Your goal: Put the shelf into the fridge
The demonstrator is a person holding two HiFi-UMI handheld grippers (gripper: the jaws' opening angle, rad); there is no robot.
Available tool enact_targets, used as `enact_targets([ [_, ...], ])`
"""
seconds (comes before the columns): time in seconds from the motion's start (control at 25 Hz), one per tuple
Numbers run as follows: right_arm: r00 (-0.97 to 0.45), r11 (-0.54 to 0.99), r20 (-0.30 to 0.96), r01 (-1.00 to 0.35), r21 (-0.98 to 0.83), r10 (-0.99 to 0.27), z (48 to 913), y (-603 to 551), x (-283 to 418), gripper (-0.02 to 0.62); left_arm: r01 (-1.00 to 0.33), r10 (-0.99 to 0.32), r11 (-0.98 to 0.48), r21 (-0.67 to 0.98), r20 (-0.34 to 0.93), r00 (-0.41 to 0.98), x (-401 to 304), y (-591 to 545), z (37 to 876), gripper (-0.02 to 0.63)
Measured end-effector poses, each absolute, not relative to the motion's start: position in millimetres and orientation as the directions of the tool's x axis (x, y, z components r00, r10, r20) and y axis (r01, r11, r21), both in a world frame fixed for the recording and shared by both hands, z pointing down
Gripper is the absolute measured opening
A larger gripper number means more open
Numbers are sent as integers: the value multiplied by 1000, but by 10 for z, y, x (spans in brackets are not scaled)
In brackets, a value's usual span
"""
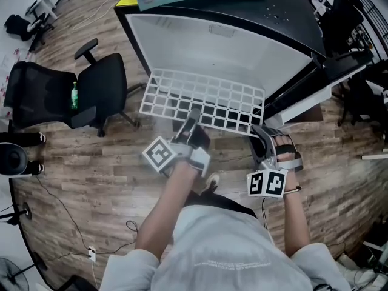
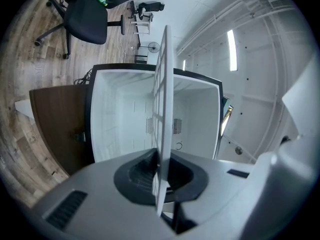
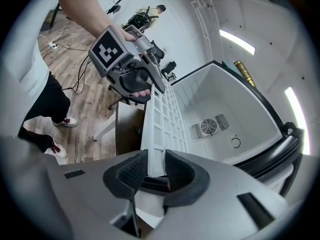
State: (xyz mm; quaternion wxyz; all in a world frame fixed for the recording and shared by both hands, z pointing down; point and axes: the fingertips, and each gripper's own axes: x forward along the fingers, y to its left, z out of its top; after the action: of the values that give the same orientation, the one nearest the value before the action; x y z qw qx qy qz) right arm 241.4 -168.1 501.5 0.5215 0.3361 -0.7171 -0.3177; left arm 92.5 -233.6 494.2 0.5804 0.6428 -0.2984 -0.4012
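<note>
Two grips carry the shelf [image 1: 205, 79]: your left gripper [image 1: 193, 117] and right gripper [image 1: 259, 130] each clamp its near edge, holding it at the fridge [image 1: 230, 48] mouth. Uneven pushing may skew it and jam it against the walls.

Bright, even indoor light; ceiling strip lights [image 2: 231, 49] glare white. Gripper views: heavy fisheye, black vignetted corners, soft blurred foreground. Head view sharp at centre, edges bowed, shadows faint

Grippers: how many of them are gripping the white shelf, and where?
2. The left gripper holds the shelf midway along its near edge; the right gripper holds its near right corner.
</note>
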Motion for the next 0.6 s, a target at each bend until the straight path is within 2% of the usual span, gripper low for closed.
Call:
enact_targets([
  [0.6,-244,574,529,-186,797,-813,4981,-1760,2462,114,83,-850,-123,989,-148,506,956,-2377,4939,34],
])
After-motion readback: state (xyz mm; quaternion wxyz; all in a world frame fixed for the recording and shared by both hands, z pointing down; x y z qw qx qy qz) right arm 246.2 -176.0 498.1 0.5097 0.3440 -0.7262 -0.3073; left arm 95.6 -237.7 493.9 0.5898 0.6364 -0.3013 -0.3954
